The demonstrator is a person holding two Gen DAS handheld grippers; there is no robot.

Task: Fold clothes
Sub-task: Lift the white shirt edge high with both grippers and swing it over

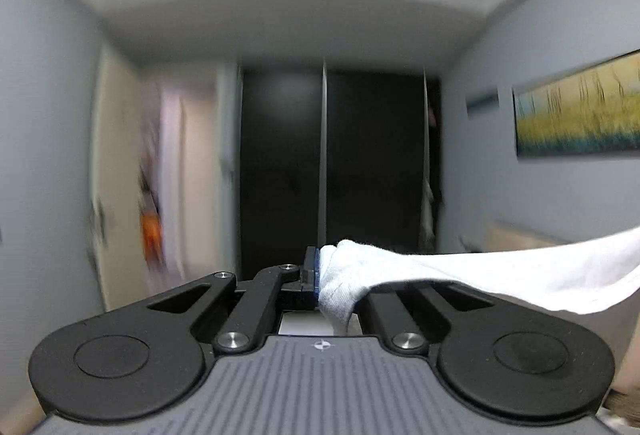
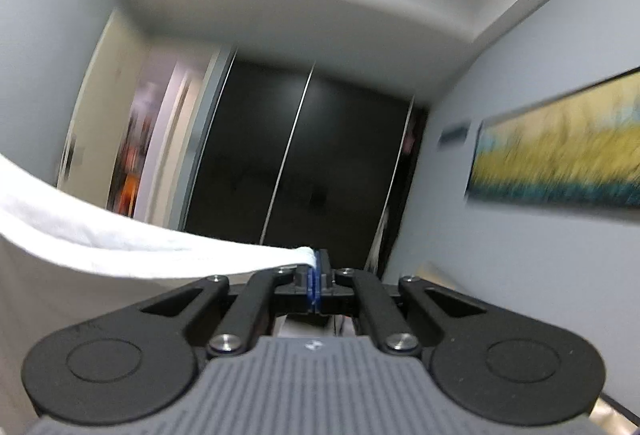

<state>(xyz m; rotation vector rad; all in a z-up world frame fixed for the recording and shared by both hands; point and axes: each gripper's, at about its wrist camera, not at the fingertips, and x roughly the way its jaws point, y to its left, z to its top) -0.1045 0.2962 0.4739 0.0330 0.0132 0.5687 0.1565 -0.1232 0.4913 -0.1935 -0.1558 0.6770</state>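
Observation:
A white garment (image 1: 500,271) stretches from my left gripper (image 1: 317,271) off to the right edge of the left wrist view. The left jaws are shut on a bunched corner of it, and the cloth drapes over the right finger's linkage. In the right wrist view the same white garment (image 2: 120,243) runs in from the left edge as a taut band to my right gripper (image 2: 317,275), whose jaws are shut on its end. Both grippers point level at a dark wardrobe, held up in the air. The rest of the garment hangs out of sight below.
Dark sliding wardrobe doors (image 1: 324,163) fill the far wall. A doorway (image 1: 160,175) with something orange stands to the left. A yellow and teal painting (image 2: 560,155) hangs on the right wall. Both views are blurred by motion.

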